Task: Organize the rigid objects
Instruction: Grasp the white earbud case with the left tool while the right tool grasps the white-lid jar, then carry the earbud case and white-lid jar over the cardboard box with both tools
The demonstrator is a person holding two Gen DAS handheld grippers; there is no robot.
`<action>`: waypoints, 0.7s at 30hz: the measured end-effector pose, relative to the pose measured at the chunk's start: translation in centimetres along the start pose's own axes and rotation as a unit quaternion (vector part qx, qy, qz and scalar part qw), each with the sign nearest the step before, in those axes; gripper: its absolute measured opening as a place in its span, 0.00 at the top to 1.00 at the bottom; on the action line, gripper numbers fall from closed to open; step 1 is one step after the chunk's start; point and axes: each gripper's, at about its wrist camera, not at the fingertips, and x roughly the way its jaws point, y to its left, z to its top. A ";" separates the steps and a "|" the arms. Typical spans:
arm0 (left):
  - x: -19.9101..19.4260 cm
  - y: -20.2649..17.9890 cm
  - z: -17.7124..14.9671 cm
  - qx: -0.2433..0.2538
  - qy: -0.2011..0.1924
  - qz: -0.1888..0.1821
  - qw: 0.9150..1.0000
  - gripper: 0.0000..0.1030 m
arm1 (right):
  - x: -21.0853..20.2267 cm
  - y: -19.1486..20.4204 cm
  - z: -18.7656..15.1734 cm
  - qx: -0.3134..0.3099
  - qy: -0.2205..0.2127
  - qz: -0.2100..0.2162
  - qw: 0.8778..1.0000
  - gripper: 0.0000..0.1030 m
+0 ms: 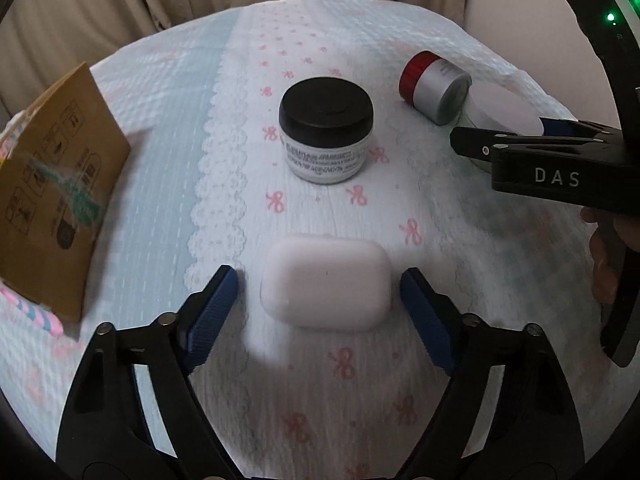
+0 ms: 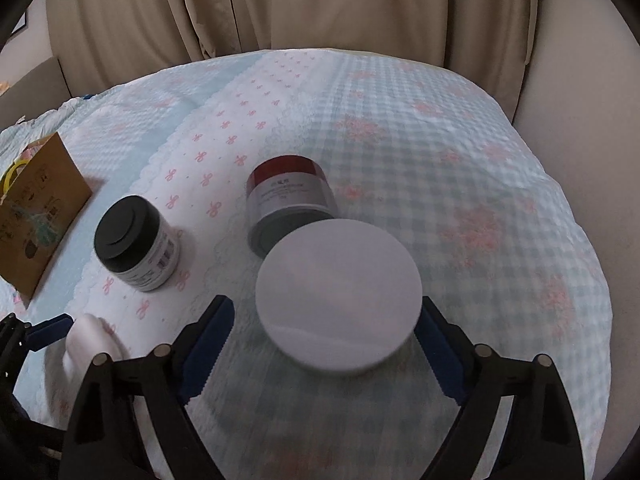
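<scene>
The left gripper (image 1: pixel 320 300) points down at a white case (image 1: pixel 325 281) lying on the bed (image 1: pixel 168 168). Its jaws stand apart, one blue pad on each side of the case, with a gap visible on both sides, so nothing is clamped.

The right gripper (image 2: pixel 326 334) straddles a white round lid (image 2: pixel 338 295) on the bed's checked part. Its jaws are apart too: the left pad is clear of the lid, and the right pad sits at the lid's edge, where contact cannot be told.

A black-lidded jar (image 1: pixel 326 136) stands upright near the middle of the bed, beyond the case. A red-capped jar (image 1: pixel 434 86) lies on its side just behind the round lid, toward the far right corner. A brown paper bag (image 1: pixel 52 208) stands at the bed's left edge, well apart from the jars.
</scene>
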 end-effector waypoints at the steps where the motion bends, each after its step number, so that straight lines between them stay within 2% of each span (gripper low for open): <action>1: 0.1 -0.1 0.1 0.000 -0.002 -0.002 1.000 0.28 | 0.1 0.0 0.0 -0.001 -0.004 -0.001 1.000 0.19; 2: 0.2 -0.2 0.1 0.001 -0.005 -0.004 1.000 0.32 | 0.3 0.0 0.1 -0.002 -0.006 -0.005 1.000 0.26; 3: 0.2 -0.3 0.1 0.003 -0.008 -0.004 1.000 0.39 | 0.4 -0.1 0.2 -0.002 -0.006 -0.009 1.000 0.29; 4: 0.1 -0.5 0.1 0.007 -0.011 -0.004 1.000 0.41 | 0.4 -0.2 0.3 0.002 -0.007 -0.013 1.000 0.36; 5: 0.1 -0.7 0.2 0.011 -0.012 -0.002 1.000 0.44 | 0.4 -0.4 0.4 0.005 -0.007 -0.010 1.000 0.36; 15: -0.5 -0.6 0.8 0.012 -0.007 -0.008 1.000 0.44 | -0.3 -0.1 0.3 0.016 -0.002 -0.027 1.000 0.36; 21: -3.0 0.3 2.8 0.004 -0.025 -0.016 1.000 0.44 | -2.5 -0.2 0.9 0.028 -0.003 -0.036 0.999 0.36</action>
